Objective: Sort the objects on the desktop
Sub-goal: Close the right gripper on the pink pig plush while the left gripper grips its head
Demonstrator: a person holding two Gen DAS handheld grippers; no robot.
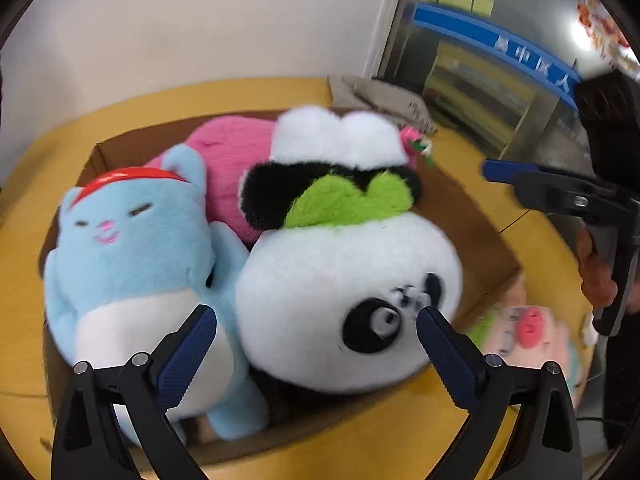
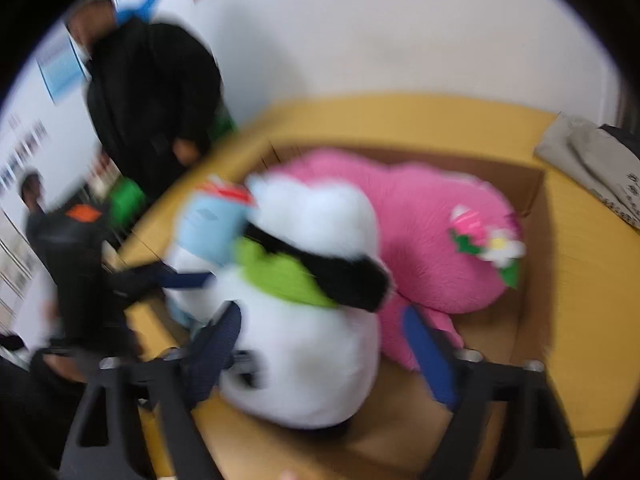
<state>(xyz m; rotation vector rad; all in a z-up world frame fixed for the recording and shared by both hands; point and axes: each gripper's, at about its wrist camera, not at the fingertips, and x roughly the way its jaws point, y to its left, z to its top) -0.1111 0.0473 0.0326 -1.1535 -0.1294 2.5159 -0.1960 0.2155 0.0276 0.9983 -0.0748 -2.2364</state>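
A cardboard box (image 1: 476,216) on the yellow table holds a panda plush (image 1: 344,300), a light blue cat plush (image 1: 132,256) and a pink plush (image 1: 228,160). My left gripper (image 1: 316,344) is open just above the box, its fingers either side of the panda's head, apart from it. My right gripper (image 2: 324,340) is open in the blurred right wrist view, its fingers straddling the panda plush (image 2: 312,344); the pink plush (image 2: 432,232) lies behind. The right gripper also shows at the right in the left wrist view (image 1: 496,172).
A pink pig plush (image 1: 532,332) lies on the table (image 1: 24,216) right of the box. Grey folded cloth (image 1: 380,96) sits at the table's far edge by the wall. A person in black (image 2: 156,92) stands at the left.
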